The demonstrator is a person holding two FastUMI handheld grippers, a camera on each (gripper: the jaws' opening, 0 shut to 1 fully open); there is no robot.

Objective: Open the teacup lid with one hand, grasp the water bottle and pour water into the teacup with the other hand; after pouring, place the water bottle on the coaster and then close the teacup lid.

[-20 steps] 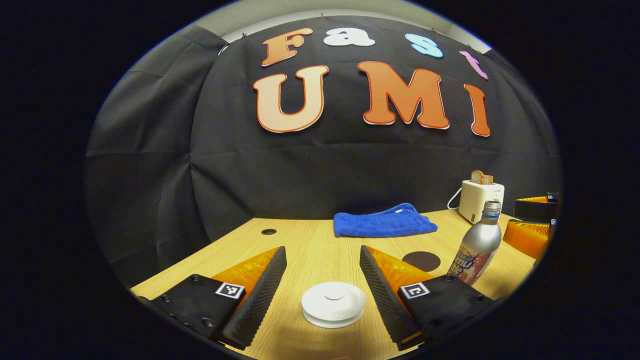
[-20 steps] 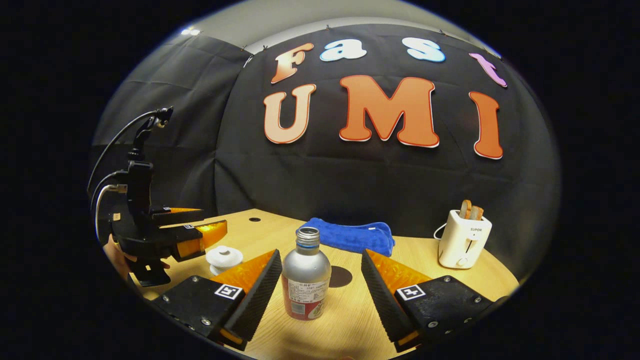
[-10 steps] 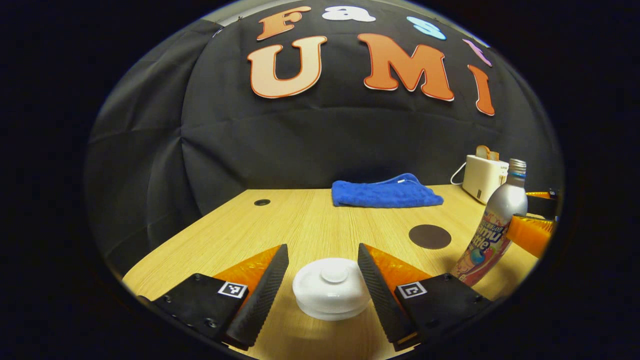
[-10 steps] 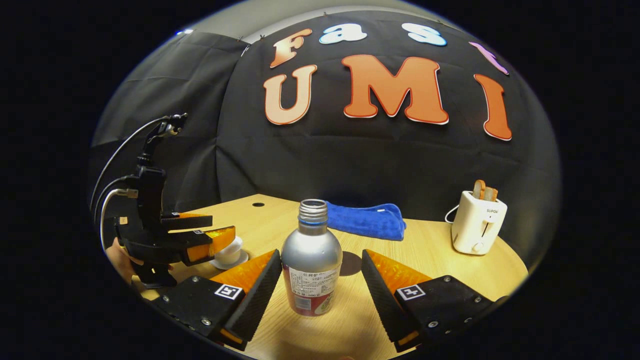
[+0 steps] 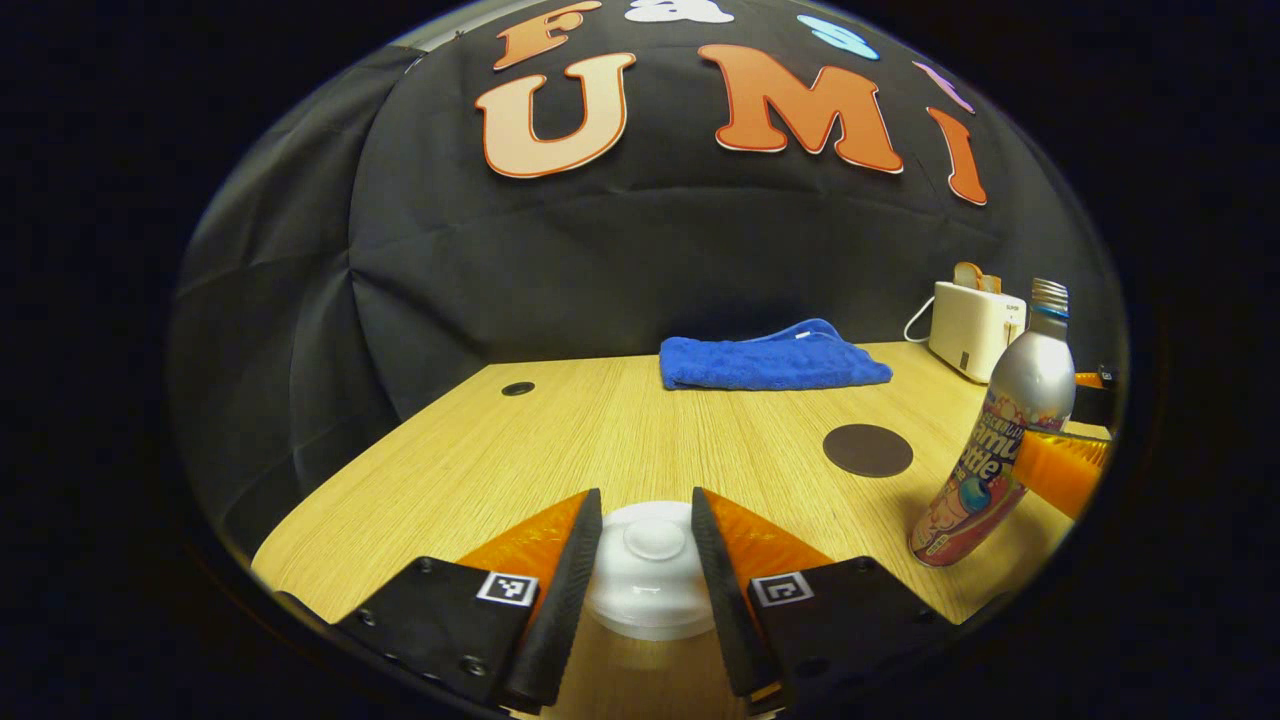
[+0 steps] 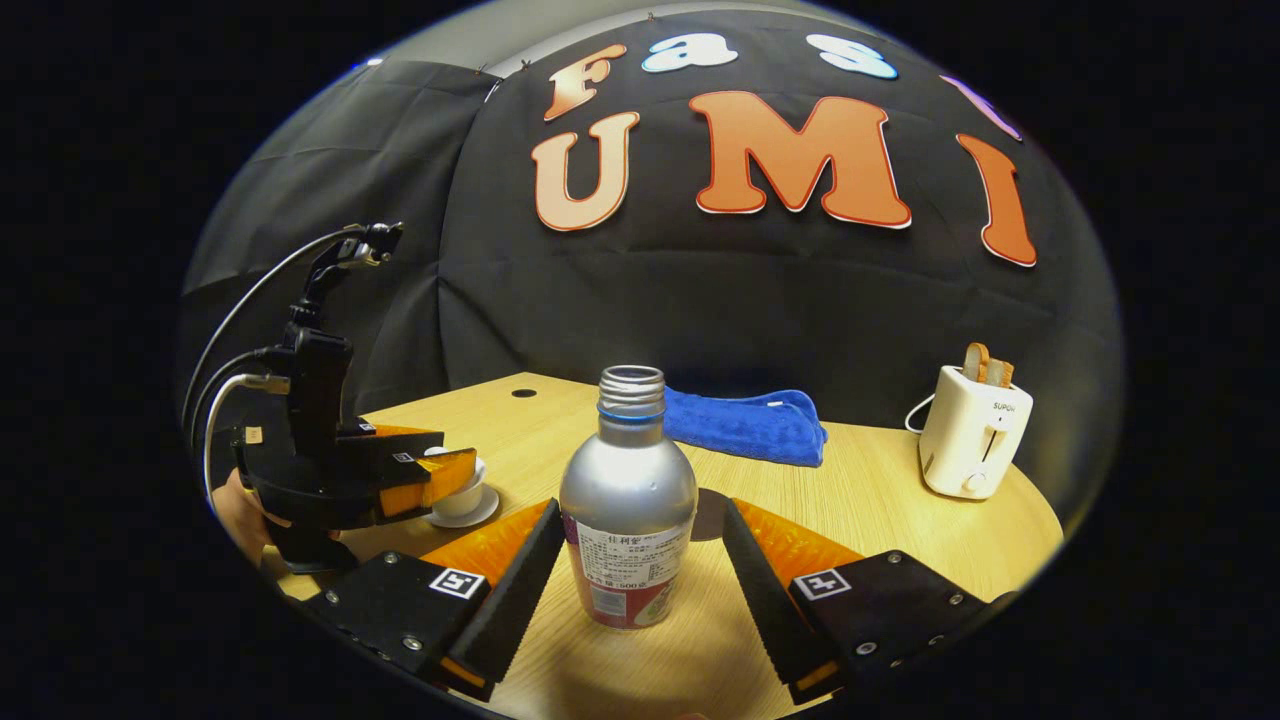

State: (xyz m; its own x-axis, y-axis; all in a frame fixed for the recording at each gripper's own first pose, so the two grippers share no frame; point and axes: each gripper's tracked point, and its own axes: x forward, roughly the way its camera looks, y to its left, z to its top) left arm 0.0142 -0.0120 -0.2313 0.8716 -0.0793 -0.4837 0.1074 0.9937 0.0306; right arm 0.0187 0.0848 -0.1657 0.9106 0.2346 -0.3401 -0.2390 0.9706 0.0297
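Left gripper fingers narrow, hugging the teacup lid — contact unclear. Right gripper fingers wide around the upright bottle, not touching — coaster at 2 o'clock of the lid.

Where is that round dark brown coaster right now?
In the left gripper view, the round dark brown coaster lies on the wooden table, between the blue towel and silver bottle.

Prob. demo booth: black cloth wall, table.
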